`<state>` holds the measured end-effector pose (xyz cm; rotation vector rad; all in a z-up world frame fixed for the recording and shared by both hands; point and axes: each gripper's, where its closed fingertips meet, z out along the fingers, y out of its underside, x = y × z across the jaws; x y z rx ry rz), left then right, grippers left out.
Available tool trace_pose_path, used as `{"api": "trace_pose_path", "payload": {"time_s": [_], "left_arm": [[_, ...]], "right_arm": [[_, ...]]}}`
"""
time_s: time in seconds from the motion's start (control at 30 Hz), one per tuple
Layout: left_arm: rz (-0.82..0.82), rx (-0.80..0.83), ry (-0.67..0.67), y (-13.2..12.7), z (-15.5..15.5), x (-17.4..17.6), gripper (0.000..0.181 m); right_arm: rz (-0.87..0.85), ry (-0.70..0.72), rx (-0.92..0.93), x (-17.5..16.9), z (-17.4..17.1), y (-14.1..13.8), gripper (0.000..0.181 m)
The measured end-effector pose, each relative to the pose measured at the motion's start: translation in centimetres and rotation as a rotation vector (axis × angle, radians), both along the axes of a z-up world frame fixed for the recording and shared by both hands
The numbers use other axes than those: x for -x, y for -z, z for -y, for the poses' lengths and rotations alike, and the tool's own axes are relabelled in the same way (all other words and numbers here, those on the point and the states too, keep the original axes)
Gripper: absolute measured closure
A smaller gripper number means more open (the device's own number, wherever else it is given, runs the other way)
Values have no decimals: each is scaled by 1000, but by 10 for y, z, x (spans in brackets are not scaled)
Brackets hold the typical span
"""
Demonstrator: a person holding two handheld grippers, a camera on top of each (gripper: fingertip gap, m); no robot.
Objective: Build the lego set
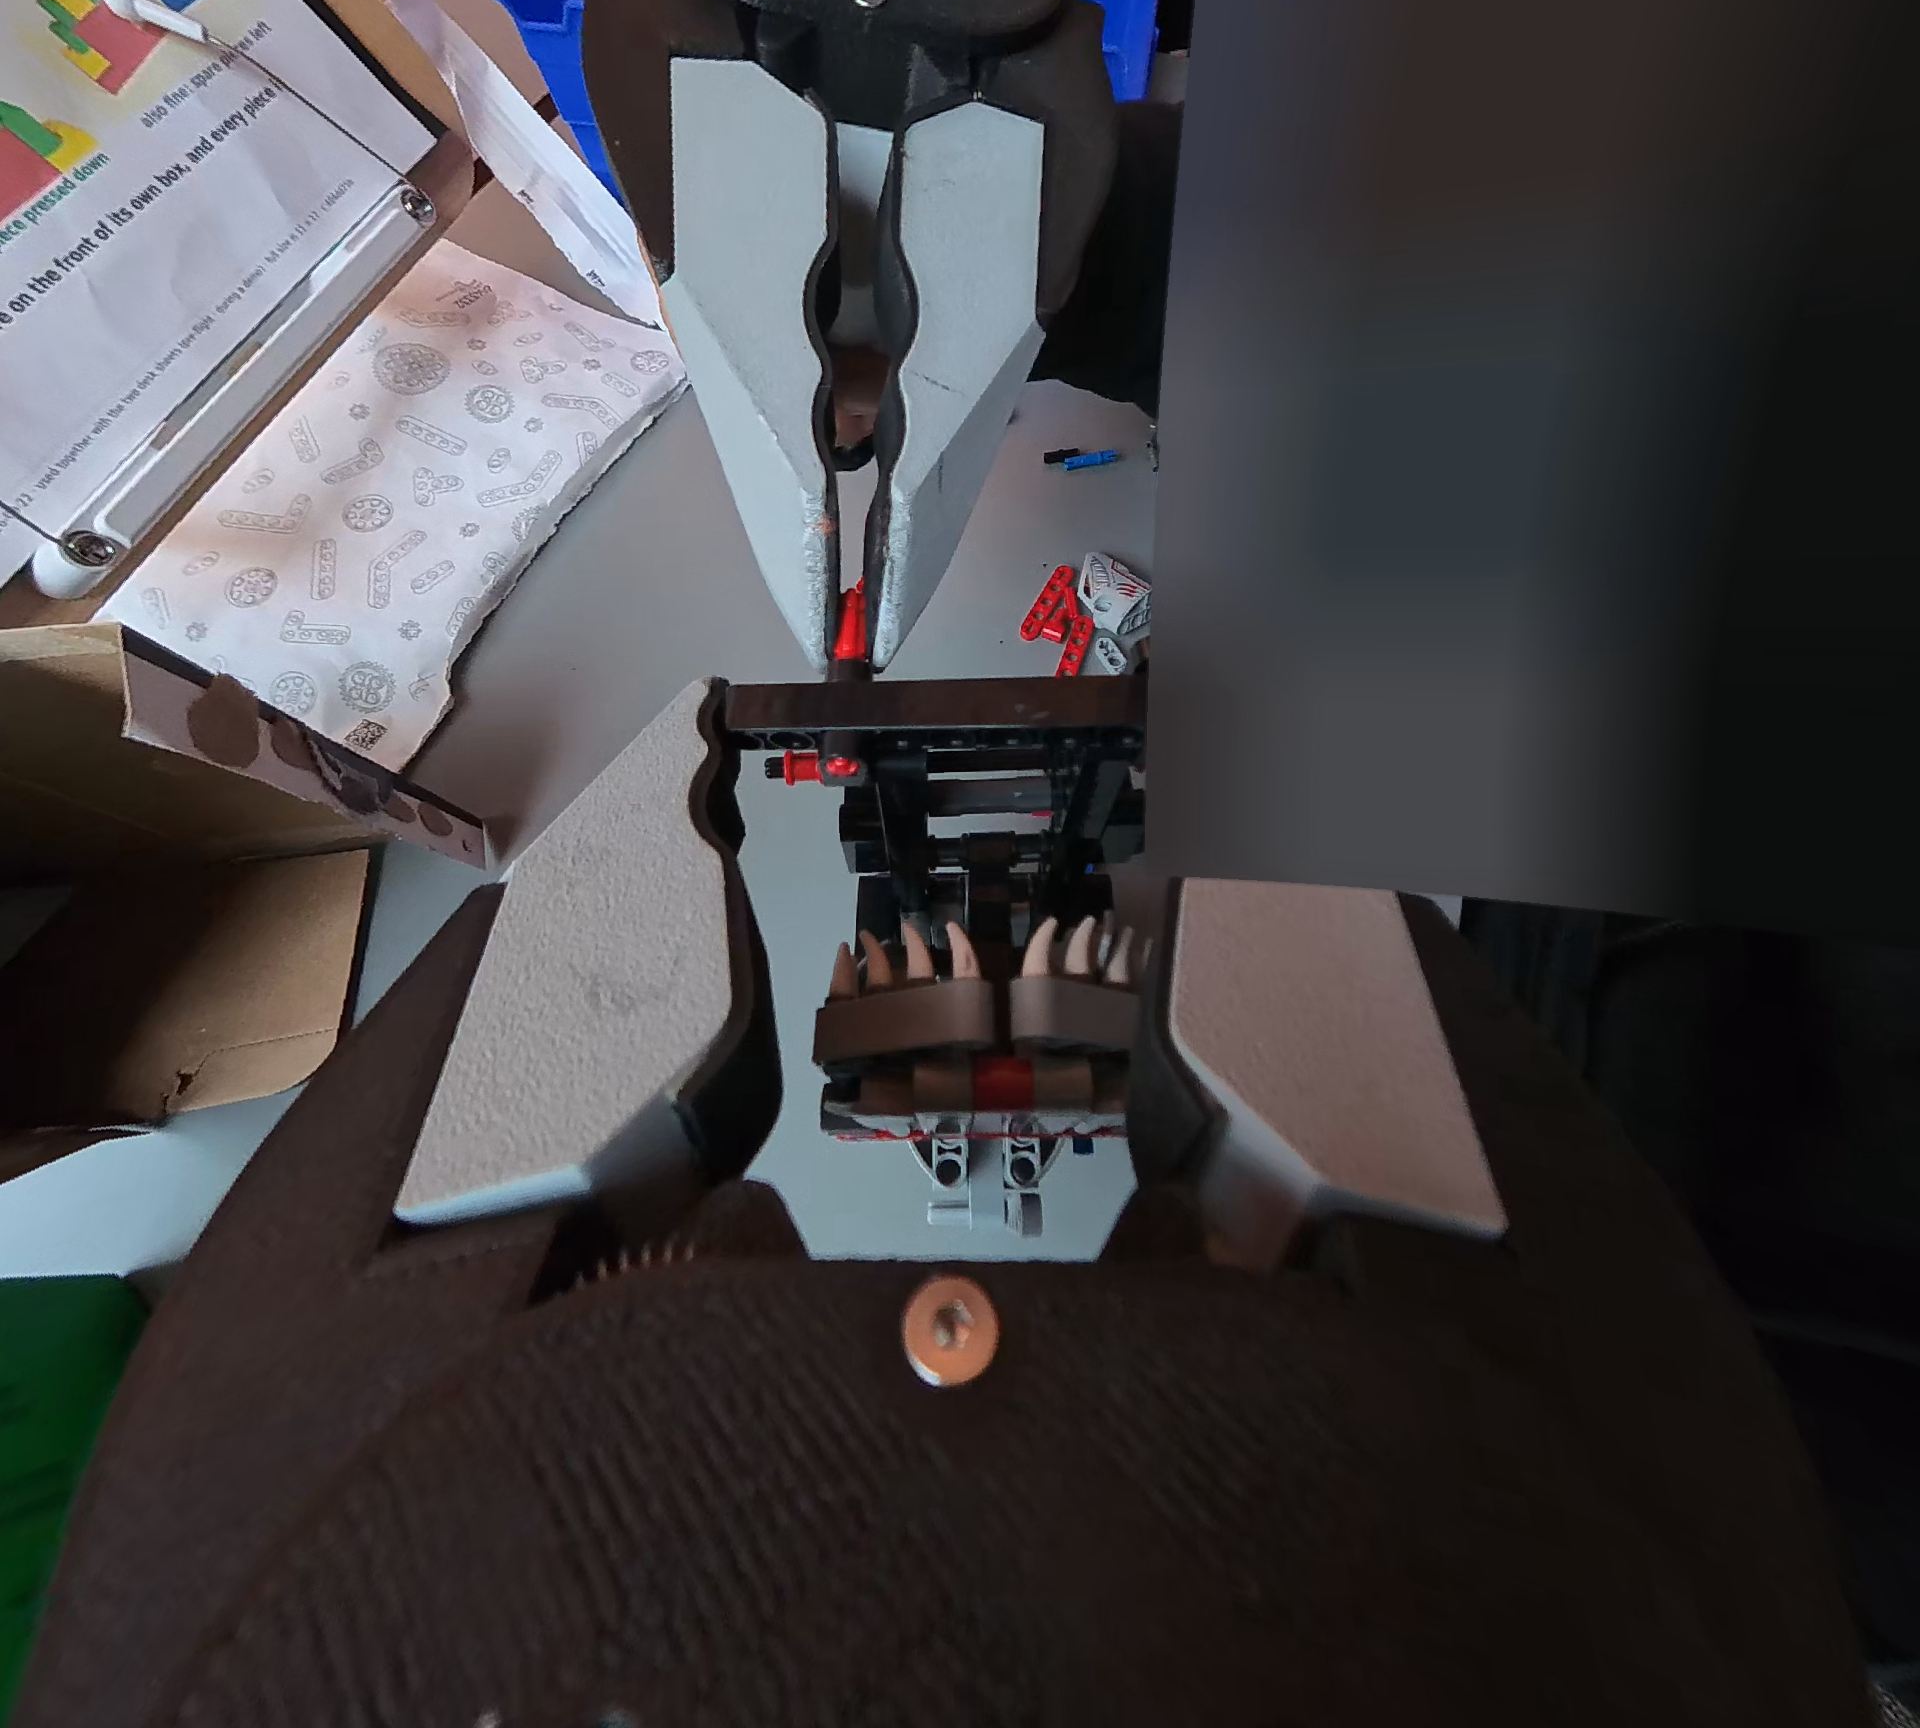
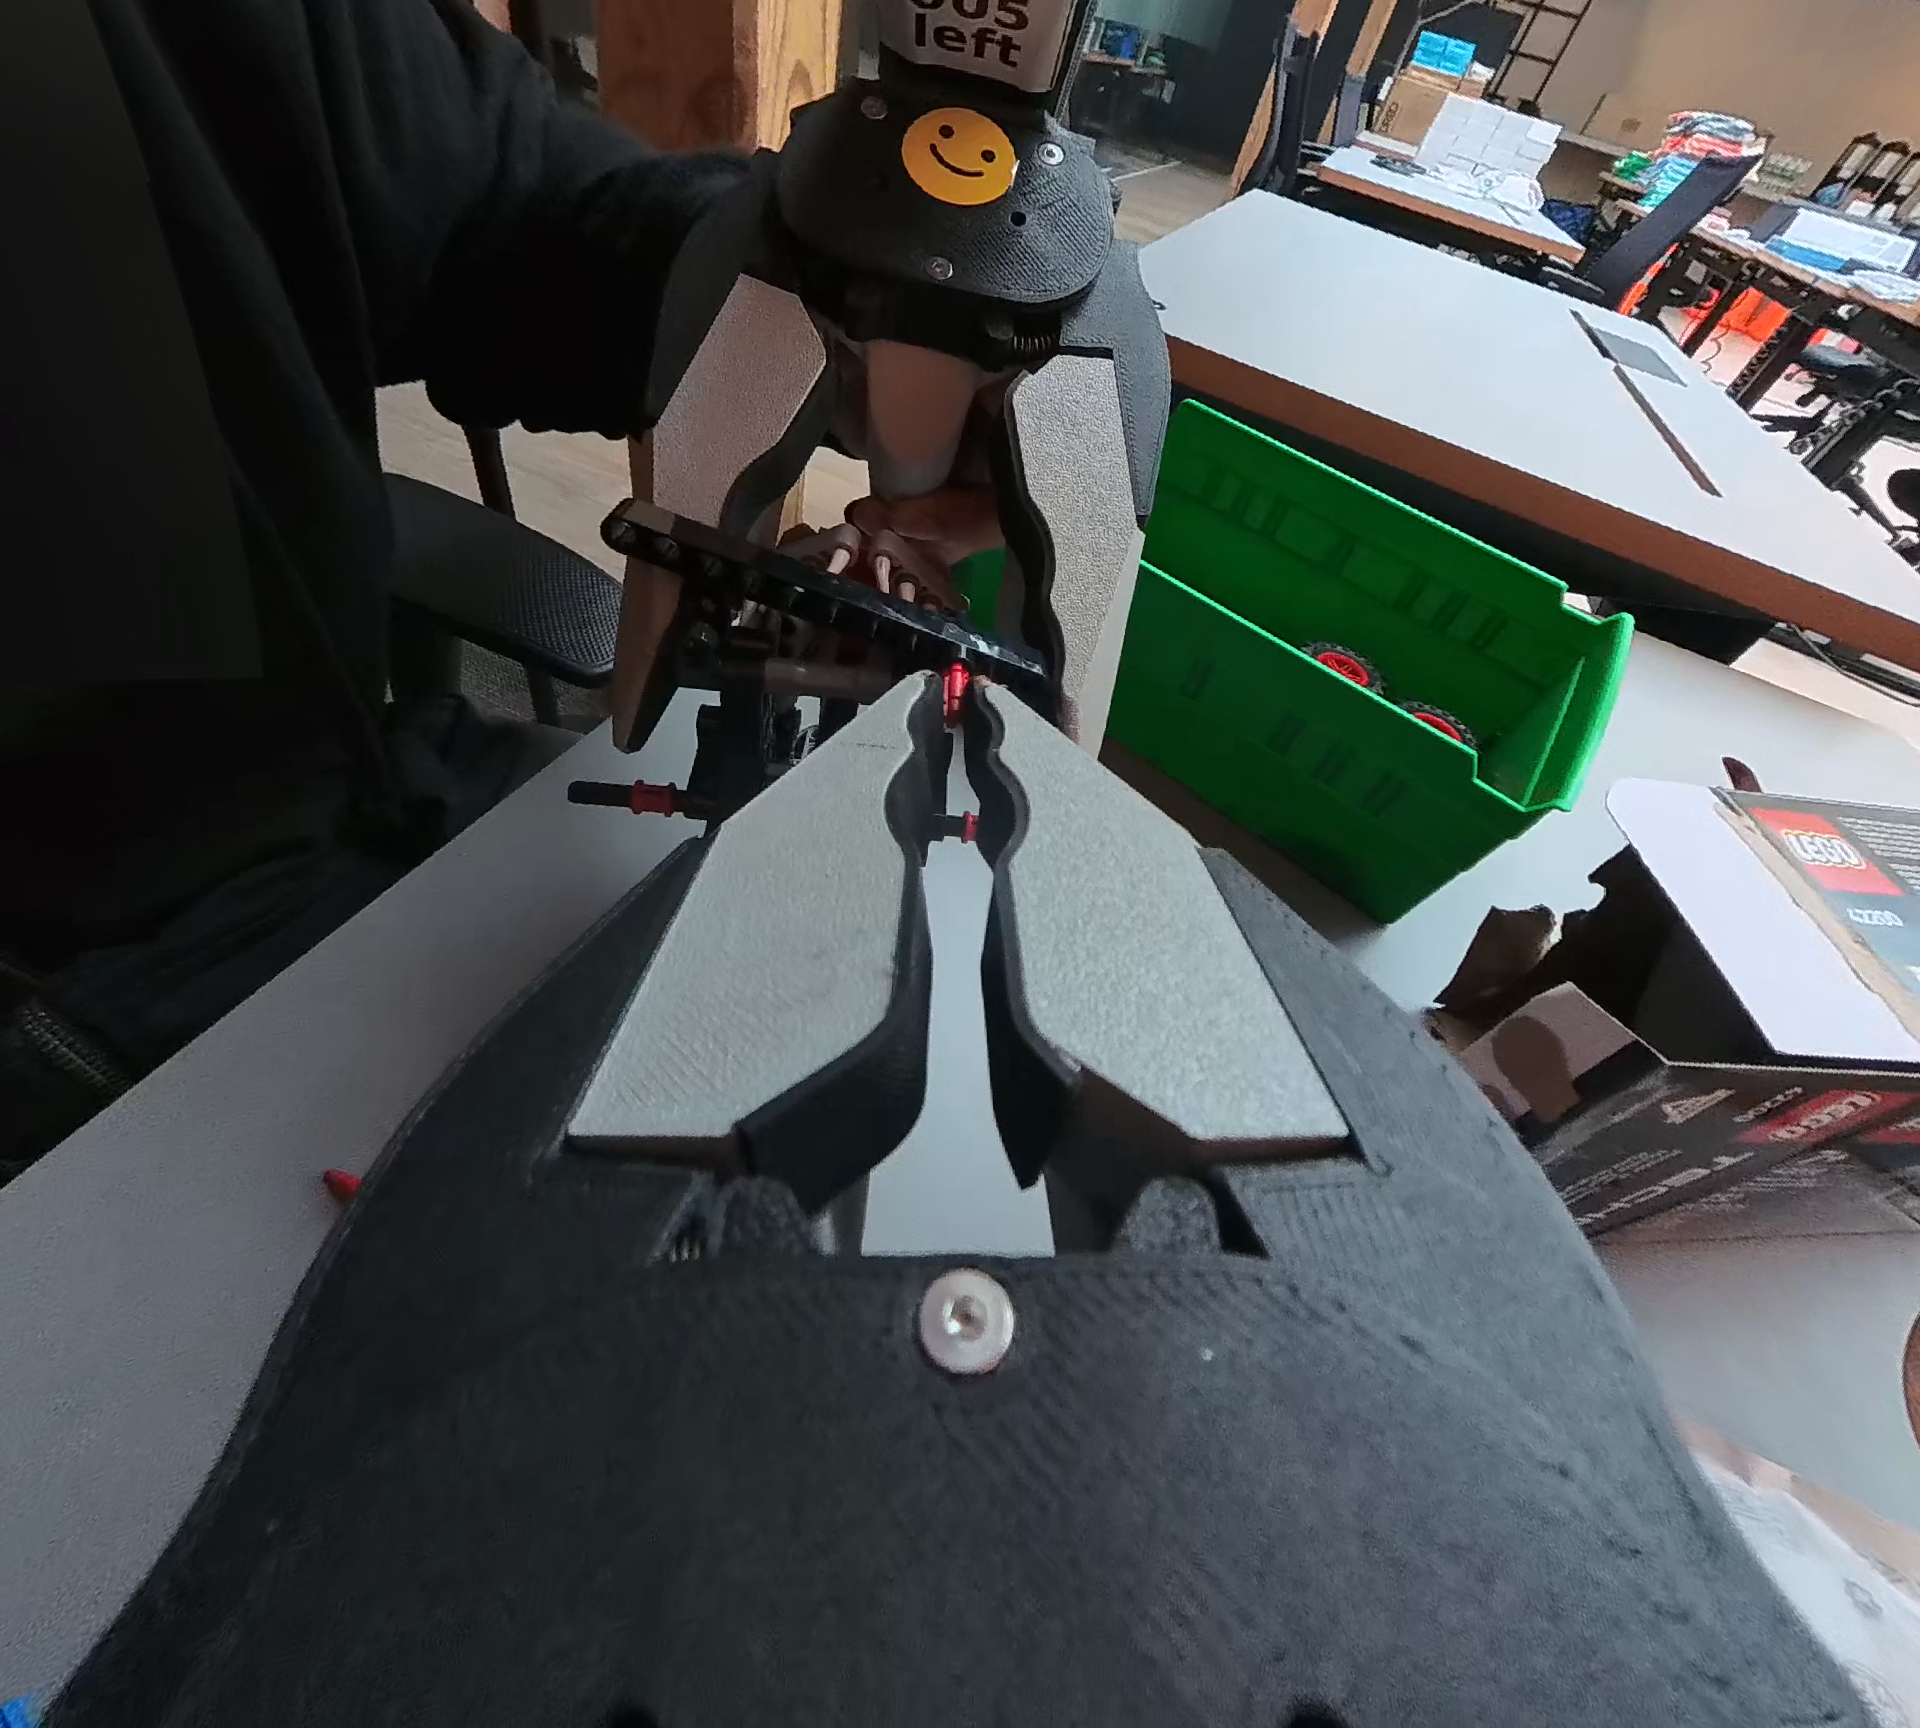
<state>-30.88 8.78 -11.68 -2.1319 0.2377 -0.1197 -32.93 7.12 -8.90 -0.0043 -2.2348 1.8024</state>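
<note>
Lego model (image 1: 966, 899) clamped in your left gripper (image 1: 935, 951); right gripper (image 2: 954, 691) pinches a red pin (image 2: 953, 689) that may slip if misaligned.

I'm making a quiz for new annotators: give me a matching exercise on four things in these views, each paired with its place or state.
1. red pin
2. lego model
3. red wheels
4. blue pin

A. lying loose on the table
B. inside the green bin
C. pinched at the right hand-held gripper's tips
D. between the left hand-held gripper's fingers

Pairs: 1-C, 2-D, 3-B, 4-A
</note>
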Motion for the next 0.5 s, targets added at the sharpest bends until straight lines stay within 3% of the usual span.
{"api": "trace_pose_path", "payload": {"time_s": [0.03,0.5], "left_arm": [[0,-1,1,0,0,0,98],[-8,-1,10,0,-1,-4,98]], "right_arm": [[-2,0,-1,0,0,0,181],[-147,-7,-43,-3,-1,0,180]]}}
